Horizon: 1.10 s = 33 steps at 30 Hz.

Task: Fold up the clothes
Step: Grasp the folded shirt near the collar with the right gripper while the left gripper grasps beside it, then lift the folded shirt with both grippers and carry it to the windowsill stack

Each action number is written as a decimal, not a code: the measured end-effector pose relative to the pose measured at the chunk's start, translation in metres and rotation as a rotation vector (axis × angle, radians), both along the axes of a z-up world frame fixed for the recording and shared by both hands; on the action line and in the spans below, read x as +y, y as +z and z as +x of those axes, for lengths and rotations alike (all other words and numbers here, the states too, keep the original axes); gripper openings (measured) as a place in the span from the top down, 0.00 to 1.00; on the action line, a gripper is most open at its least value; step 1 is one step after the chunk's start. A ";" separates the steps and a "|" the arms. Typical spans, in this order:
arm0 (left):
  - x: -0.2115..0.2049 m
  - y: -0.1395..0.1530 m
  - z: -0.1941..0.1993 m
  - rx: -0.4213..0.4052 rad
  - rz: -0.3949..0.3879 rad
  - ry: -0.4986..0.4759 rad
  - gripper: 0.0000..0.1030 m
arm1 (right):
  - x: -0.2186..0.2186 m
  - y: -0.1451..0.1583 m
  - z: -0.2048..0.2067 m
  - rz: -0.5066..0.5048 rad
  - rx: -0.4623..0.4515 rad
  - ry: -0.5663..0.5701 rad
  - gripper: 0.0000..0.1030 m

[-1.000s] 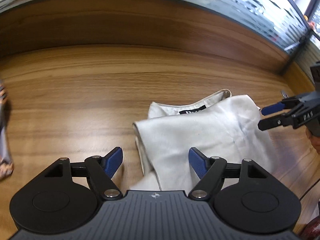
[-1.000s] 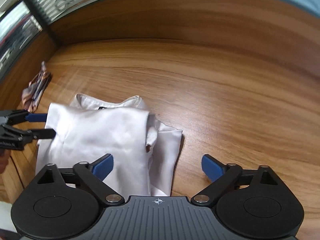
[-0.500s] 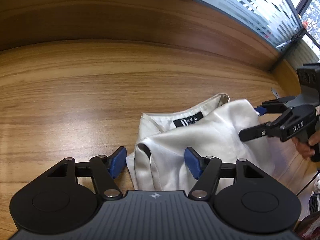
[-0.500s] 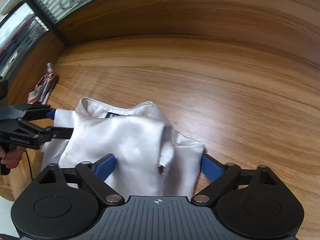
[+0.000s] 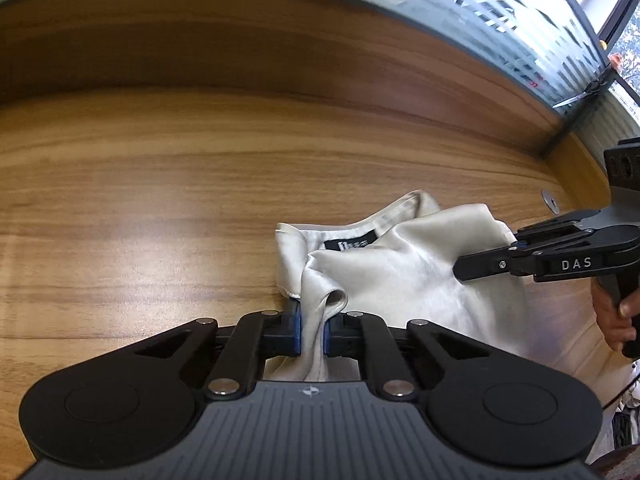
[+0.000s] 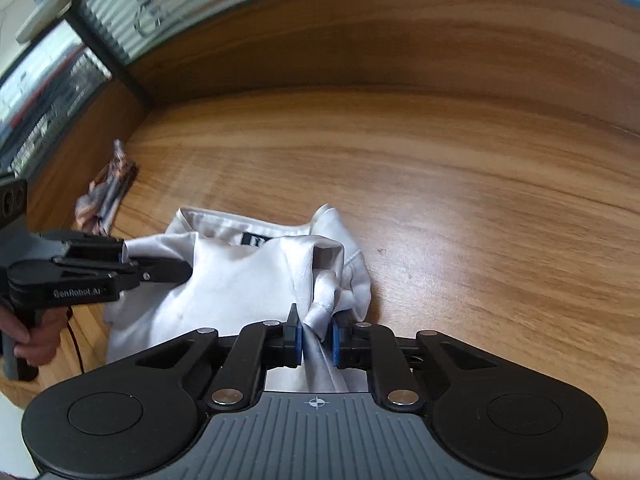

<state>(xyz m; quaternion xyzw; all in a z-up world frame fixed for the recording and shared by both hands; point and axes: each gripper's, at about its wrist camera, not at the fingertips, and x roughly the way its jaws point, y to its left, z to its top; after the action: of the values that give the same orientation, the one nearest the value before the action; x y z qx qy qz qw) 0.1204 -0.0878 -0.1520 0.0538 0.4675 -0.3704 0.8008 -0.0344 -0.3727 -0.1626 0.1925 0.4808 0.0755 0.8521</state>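
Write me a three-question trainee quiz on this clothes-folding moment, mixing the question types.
1. True or false: both grippers are shut on the white garment.
2. Multiple choice: What lies on the wooden table beyond the left gripper in the right wrist view? A) a patterned cloth B) a pair of shoes C) a mug
3. Fill in: The black label sits at the garment's ____.

Key: 1. True: the left gripper's fingers and the right gripper each pinch a fold. 2. A, the patterned cloth. 3. Collar.
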 end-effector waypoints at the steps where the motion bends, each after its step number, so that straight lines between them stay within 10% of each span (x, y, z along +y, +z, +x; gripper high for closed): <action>1: 0.000 0.005 -0.004 -0.008 -0.004 0.000 0.91 | 0.000 0.004 -0.004 0.004 -0.009 -0.012 0.86; 14: -0.036 0.062 -0.070 -0.141 -0.065 -0.127 0.91 | -0.001 0.062 -0.116 -0.012 -0.126 -0.215 0.87; 33: -0.164 0.100 -0.260 -0.220 -0.109 -0.577 0.92 | -0.021 0.102 -0.348 -0.072 -0.189 -0.687 0.88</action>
<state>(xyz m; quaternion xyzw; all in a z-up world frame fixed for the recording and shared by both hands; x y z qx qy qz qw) -0.1400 -0.2521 -0.0518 0.1810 0.3228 -0.5989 0.7102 -0.3824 -0.3938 -0.0603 0.3050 0.3093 -0.2150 0.8747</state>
